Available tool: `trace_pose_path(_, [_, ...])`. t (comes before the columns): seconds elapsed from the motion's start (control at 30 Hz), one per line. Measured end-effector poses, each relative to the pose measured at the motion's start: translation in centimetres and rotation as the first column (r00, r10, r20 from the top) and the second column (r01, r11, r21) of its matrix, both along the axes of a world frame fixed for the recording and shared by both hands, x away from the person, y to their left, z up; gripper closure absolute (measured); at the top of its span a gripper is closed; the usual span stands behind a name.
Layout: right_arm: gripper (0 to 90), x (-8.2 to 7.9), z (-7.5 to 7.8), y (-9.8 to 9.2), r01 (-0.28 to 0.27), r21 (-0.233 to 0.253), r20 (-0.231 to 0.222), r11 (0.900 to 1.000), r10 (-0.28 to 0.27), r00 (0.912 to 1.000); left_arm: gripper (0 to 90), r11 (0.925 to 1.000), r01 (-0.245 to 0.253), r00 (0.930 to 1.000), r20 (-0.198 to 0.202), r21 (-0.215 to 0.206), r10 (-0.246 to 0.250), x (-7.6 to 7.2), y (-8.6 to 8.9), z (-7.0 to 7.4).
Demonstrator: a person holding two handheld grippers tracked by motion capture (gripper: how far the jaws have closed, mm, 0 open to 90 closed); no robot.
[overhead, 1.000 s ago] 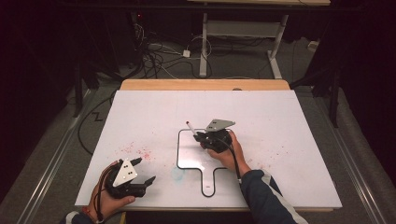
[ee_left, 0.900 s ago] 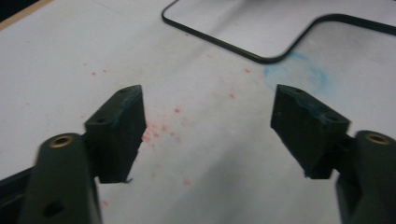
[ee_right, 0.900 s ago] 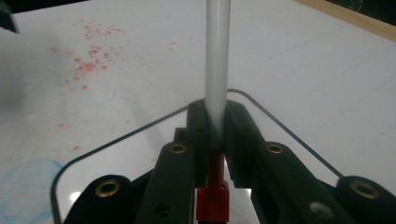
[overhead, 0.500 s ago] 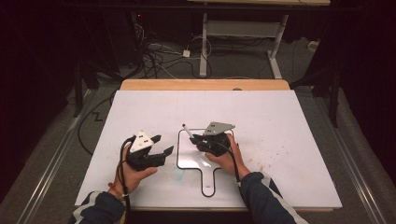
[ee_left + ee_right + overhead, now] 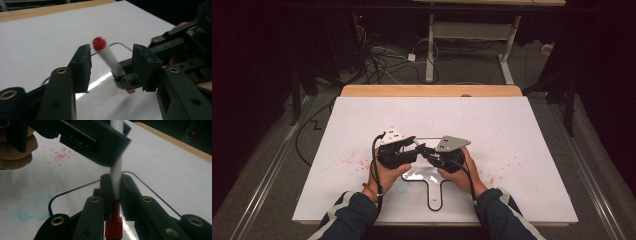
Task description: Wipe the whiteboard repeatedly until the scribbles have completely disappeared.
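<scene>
A white marker (image 5: 108, 58) with a red end (image 5: 99, 43) is clamped near its other red end (image 5: 113, 222) by my right gripper (image 5: 115, 187), shut on it. The marker points toward my left gripper (image 5: 112, 65), which is open, one jaw on each side of the marker's upper part without touching it. In the high view the left gripper (image 5: 412, 145) and the right gripper (image 5: 426, 152) meet tip to tip over a small whiteboard (image 5: 414, 175) with a black rim and a handle (image 5: 434, 197).
The whiteboard lies on a white table sheet (image 5: 512, 125) with a wooden far edge (image 5: 432, 91). Red specks (image 5: 349, 160) mark the sheet at the left. A blue smudge (image 5: 35, 208) sits beside the board. Cables and desk legs stand beyond the table.
My left gripper has travelled from the table's front left corner up and right to the marker's free end. My right gripper has stayed over the whiteboard, turning the marker toward the left.
</scene>
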State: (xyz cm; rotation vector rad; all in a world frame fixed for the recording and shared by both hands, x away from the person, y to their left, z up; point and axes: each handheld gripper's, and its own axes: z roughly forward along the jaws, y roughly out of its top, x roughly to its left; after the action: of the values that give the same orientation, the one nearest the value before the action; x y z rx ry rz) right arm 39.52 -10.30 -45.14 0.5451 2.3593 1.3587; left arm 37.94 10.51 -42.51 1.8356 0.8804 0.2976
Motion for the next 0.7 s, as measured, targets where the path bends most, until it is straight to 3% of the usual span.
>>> trace_pose_path(0.13, [82.0,-0.1,0.1,-0.5,0.012,0.006,0.005,1.0,-0.012,0.9999,63.3,0.9998,0.01,0.9999,0.011,0.015,-0.011,0.2,-0.7,0.2])
trace_pose_path(0.17, [82.0,-0.1,0.1,-0.9,0.026,0.004,0.006,1.0,-0.026,0.9997,68.8,0.9997,0.013,0.9998,0.013,0.02,-0.014,0.2,-0.8,0.2])
trace_pose_path(0.23, [82.0,-0.2,0.1,-1.1,0.026,0.002,0.009,1.0,-0.026,0.9996,70.0,0.9991,0.041,0.9991,0.008,0.006,-0.041,0.4,-0.9,0.2])
trace_pose_path(0.33, [81.8,-0.4,0.0,-1.3,0.034,-0.003,-0.001,0.999,-0.034,0.9994,75.1,0.9973,0.071,0.9974,0.01,0.02,-0.071,0.5,-1.3,0.3])
trace_pose_path(0.4, [80.4,-0.5,-0.2,-1.3,0.042,-0.012,-0.011,0.999,-0.042,0.9991,78.0,0.994,0.098,0.9949,0.021,0.049,-0.099,0.4,-1.9,0.4])
trace_pose_path(0.43, [80.4,-0.5,-0.2,-1.3,0.042,-0.012,-0.011,0.999,-0.042,0.9991,78.0,0.9919,0.096,0.9945,0.033,0.083,-0.099,0.3,-2.3,0.4])
trace_pose_path(0.47, [68.8,-0.6,-0.3,-1.5,0.049,-0.015,-0.025,0.999,-0.05,0.9984,78.2,0.9902,0.095,0.994,0.045,0.102,-0.1,0.3,-2.5,0.5])
trace_pose_path(0.53, [68.5,-0.7,-0.4,-2.0,0.066,-0.009,-0.045,0.998,-0.066,0.9968,78.2,0.9896,0.11,0.9924,0.045,0.093,-0.114,0.5,-2.4,0.5])
trace_pose_path(0.7, [54.8,-1.1,0.1,-3.7,0.105,0.0,-0.067,0.994,-0.105,0.9923,78.3,0.9846,0.108,0.9921,0.048,0.137,-0.116,1.0,-2.5,0.2])
